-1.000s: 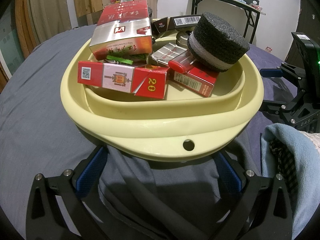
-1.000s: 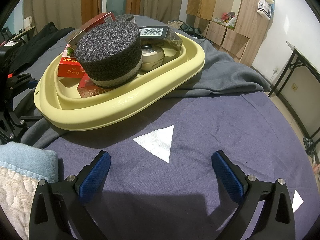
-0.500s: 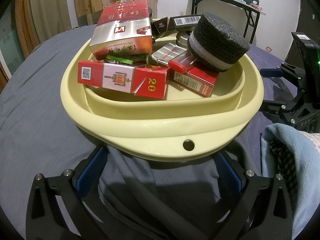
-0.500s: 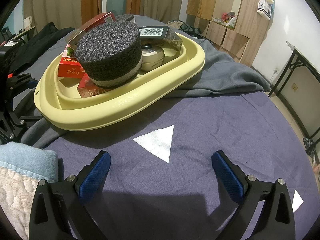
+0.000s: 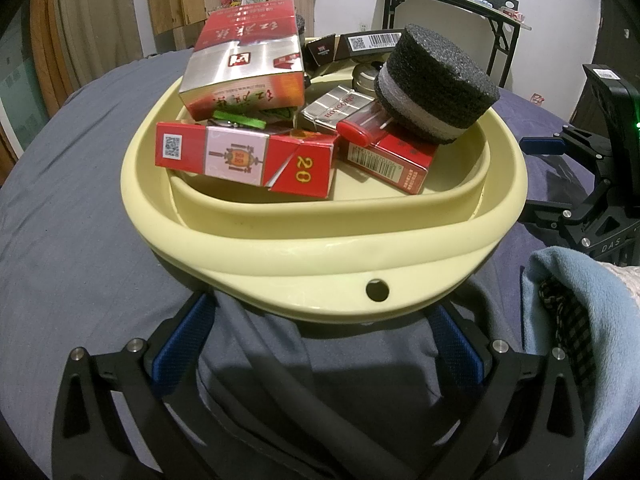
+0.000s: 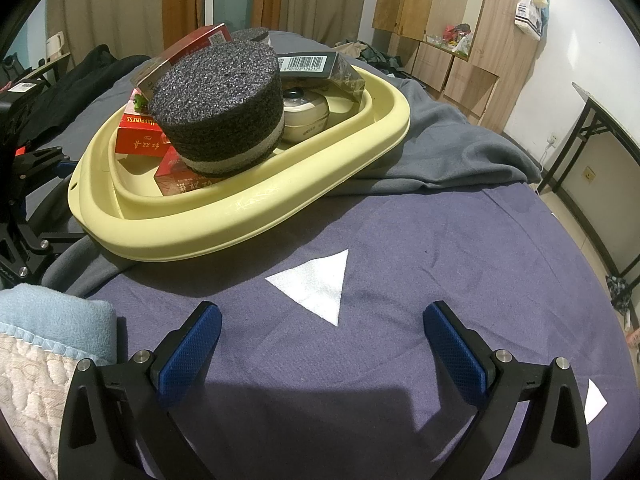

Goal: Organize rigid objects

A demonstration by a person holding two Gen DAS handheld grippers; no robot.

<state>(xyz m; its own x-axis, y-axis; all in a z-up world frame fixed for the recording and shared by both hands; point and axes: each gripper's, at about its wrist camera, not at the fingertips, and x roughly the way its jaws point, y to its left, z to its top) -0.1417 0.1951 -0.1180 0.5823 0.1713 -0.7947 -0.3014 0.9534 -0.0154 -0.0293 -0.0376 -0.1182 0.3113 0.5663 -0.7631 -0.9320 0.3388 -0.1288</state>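
Note:
A pale yellow basin rests on a bed, piled with rigid objects. Inside lie a red cigarette carton, a big red and silver box, a silver pack, a red lighter, another red pack, a black foam disc, a cream round tin and a black barcoded box. My left gripper stands open just below the basin's near rim, holding nothing. My right gripper is open over the blue sheet, right of the basin.
A grey blanket lies under the basin. A light blue towel sits between the two grippers. A white triangle mark is on the purple sheet. A folding table and wooden cabinets stand behind.

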